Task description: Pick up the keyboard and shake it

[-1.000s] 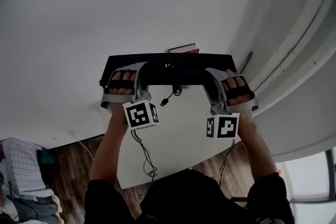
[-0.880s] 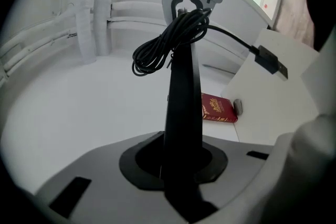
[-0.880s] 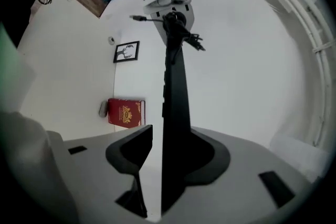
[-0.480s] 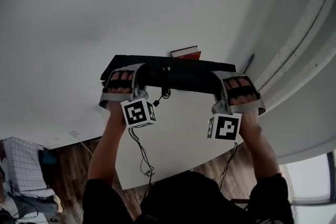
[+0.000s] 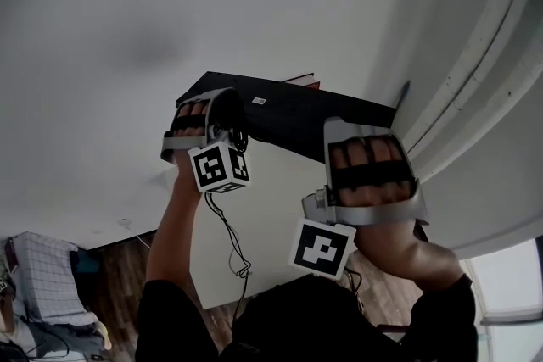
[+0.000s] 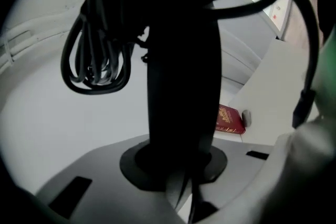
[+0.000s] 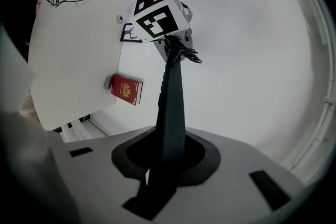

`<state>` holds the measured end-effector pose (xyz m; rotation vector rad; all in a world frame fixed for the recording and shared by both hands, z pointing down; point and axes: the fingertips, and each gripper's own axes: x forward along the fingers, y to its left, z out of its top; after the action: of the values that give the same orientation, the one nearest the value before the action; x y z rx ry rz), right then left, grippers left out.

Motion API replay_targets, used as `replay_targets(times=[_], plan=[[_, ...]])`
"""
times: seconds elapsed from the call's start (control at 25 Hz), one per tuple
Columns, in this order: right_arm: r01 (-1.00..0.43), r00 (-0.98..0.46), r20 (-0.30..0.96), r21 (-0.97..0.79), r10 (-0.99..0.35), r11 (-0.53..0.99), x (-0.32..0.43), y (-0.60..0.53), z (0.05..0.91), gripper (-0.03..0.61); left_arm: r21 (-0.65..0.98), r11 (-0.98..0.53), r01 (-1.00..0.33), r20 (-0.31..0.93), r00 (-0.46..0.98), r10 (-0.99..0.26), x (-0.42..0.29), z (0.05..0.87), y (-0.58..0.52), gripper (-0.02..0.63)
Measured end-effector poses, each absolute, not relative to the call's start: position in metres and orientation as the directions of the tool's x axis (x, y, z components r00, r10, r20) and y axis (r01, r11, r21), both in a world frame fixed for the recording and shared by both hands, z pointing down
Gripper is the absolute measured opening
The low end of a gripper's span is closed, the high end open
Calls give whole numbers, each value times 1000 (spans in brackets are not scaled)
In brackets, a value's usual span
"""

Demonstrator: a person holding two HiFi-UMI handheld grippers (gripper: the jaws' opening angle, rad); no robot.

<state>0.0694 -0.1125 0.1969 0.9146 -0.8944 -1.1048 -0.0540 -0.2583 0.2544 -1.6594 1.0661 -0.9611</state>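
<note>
Keyboard (image 5: 288,110): black, slim, tilted, small white label on the visible face. Head view: held clear above white surface (image 5: 254,216), left claw (image 5: 212,110) clamped on its left end, right claw (image 5: 344,136) on its right end. Left gripper view: dark slab pinched between narrow-set jaws, coiled cable (image 6: 94,63) dangling beside. Right gripper view: thin edge gripped, jaws just closed in on it, red booklet (image 7: 126,88) lying on surface.
</note>
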Motion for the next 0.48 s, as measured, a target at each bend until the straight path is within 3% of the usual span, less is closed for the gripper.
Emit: replay_targets(times=[0.2, 0.48], plan=[[283, 108, 152, 943, -982, 177, 91, -134, 206, 89, -967, -188, -172, 134, 287, -949, -63, 255, -245, 72], [140, 2, 193, 972, -981, 191, 132, -218, 262, 91, -977, -207, 50, 213, 223, -951, -58, 259, -195, 83]])
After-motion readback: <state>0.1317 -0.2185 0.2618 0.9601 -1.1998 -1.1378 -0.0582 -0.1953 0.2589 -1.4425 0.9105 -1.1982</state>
